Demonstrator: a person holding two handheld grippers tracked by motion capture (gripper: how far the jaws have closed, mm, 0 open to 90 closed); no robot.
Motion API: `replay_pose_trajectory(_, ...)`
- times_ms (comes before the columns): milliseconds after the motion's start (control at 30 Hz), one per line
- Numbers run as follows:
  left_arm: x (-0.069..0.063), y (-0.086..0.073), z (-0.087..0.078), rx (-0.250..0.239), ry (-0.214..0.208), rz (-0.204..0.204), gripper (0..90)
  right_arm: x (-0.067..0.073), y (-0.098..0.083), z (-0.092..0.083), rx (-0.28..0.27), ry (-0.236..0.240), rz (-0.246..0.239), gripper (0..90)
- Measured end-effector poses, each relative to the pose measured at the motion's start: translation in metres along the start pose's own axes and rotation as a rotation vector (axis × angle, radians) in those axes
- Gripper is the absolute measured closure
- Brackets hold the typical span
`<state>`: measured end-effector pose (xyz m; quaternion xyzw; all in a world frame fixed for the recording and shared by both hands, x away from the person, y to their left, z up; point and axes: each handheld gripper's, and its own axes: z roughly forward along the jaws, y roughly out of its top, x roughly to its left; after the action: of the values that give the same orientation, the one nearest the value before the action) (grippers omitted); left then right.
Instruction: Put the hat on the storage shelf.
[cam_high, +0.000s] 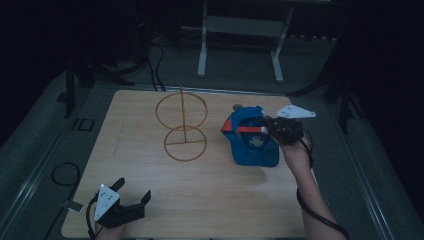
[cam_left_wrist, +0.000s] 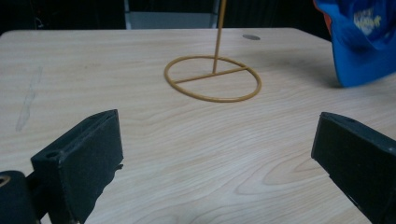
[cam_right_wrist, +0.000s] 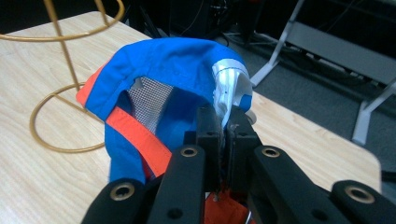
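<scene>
A blue cap (cam_high: 248, 141) with an orange strap hangs tilted over the table's right side, its brim down on the wood. My right gripper (cam_high: 270, 125) is shut on the cap's rear edge; in the right gripper view the jaws pinch the blue cap (cam_right_wrist: 168, 60) by its pale inner band. A gold wire stand (cam_high: 182, 125), two rings on an upright rod, rises at the table's middle. My left gripper (cam_high: 132, 192) rests open near the front left edge, nothing between its jaws. Ahead of it lie the stand's base ring (cam_left_wrist: 212, 78) and the cap's brim (cam_left_wrist: 362, 42).
The wooden table (cam_high: 210, 195) has bare room in front and to the left of the stand. A small dark disc (cam_left_wrist: 251, 37) lies near the far edge. A grey metal frame (cam_high: 240, 30) and cables (cam_high: 155, 65) stand on the floor behind the table.
</scene>
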<state>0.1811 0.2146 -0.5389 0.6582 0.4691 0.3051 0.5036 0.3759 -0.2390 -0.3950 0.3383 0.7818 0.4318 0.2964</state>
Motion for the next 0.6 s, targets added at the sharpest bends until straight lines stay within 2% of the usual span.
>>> replay_pose_trajectory(100, -0.009, 0.008, 0.0, 0.018, -0.029, 0.028, 2.4, 0.004, 0.003, -0.015, -0.026, 0.0, -0.006, 86.5)
replay_pose_trajectory(167, -0.015, 0.013, 0.003, 0.036, -0.036, 0.051, 2.4, 0.005, 0.004, -0.024, -0.044, 0.008, 0.01, 86.5)
replay_pose_trajectory(300, -0.029, 0.022, 0.01, 0.07, -0.091, 0.1, 2.4, 0.011, 0.004, -0.036, -0.067, 0.017, 0.004, 86.5)
replay_pose_trajectory(400, -0.037, 0.03, 0.015, 0.077, -0.136, 0.107, 2.4, 0.017, 0.002, -0.044, -0.078, 0.021, -0.011, 86.4)
replay_pose_trajectory(500, -0.045, 0.039, 0.019, 0.085, -0.162, 0.128, 2.4, 0.021, -0.001, -0.05, -0.092, 0.042, 0.001, 86.4)
replay_pose_trajectory(600, -0.051, 0.05, 0.022, 0.092, -0.208, 0.134, 2.4, 0.028, -0.003, -0.056, -0.104, 0.05, -0.009, 86.4)
